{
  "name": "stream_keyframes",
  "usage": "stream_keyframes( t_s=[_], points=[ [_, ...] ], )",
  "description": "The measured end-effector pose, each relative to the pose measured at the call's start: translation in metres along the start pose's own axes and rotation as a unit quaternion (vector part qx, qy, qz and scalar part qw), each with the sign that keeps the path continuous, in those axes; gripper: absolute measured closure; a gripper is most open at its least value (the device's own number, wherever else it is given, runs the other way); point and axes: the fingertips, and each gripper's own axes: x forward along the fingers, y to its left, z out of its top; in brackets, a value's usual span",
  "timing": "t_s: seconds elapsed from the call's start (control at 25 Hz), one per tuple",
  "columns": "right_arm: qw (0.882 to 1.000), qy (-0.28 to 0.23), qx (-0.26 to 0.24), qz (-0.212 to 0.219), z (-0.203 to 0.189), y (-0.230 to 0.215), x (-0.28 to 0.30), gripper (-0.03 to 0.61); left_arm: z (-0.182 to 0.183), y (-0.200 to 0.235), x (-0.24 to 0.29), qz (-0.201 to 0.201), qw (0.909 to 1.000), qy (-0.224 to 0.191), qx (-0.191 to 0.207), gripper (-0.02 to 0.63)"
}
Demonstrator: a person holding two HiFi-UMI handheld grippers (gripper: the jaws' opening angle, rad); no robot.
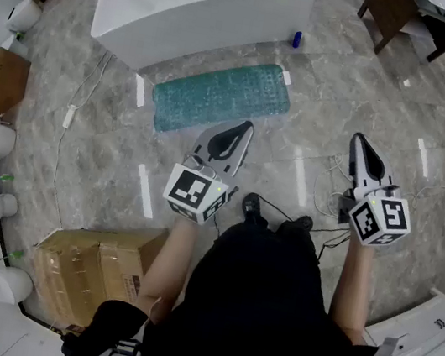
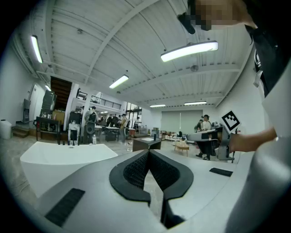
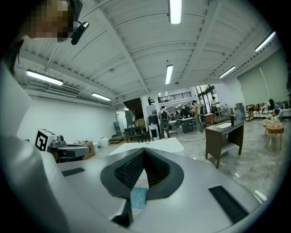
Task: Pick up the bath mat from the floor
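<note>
**Item: bath mat** (image 1: 220, 96). It is teal-green and oblong with rounded corners, and its whole surface is showing a fine grid of small raised bumps. A small white patch is showing at its far right corner. The mat is lying flat and unfolded on the grey marbled floor (image 1: 341, 83). Its long side is running left to right, just on the near side of the white bathtub (image 1: 202, 3).

**Left claw** (image 1: 246, 126). The jaws are pressing together at the tips and pinching nothing. It is pointing across the room, not down at the floor. In the head view its tip is showing right at the mat's near edge.

**Right claw** (image 1: 357, 139). The jaws are pressed together on nothing. It is hanging over bare floor, to the right of the mat and apart from it. In the right gripper view, a teal sliver of the mat is showing through the gap below the pads.

**Also present.** A small blue bottle (image 1: 296, 38) is standing by the tub's right end. A cardboard box (image 1: 90, 273) is sitting near left.
</note>
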Motion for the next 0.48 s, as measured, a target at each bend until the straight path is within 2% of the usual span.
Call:
stream_keyframes(
  t_s=[0.48],
  points=[
    [1.0, 0.003, -0.011, 0.001, 0.002, -0.004, 0.014, 0.566, 0.003, 0.012, 0.011, 0.004, 1.0, -0.003, -0.003, 0.601]
  ],
)
